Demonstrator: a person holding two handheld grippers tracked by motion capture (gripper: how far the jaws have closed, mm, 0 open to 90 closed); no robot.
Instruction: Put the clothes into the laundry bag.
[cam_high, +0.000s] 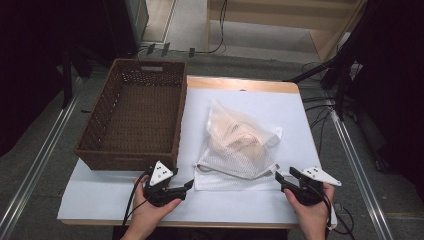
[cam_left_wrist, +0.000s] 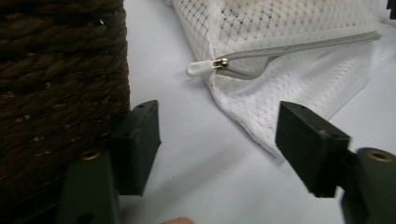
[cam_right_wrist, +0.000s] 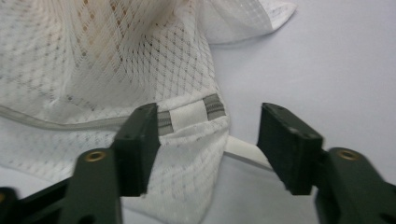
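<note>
Basket crowds the left tool; both tools, right included, gape beside mesh bag.

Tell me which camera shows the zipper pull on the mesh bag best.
The left gripper view: the white zipper pull and its metal slider sit sharp and close at the mesh laundry bag's corner. The high view shows it as a tiny speck; the right gripper view shows the zipper's opposite end.
</note>
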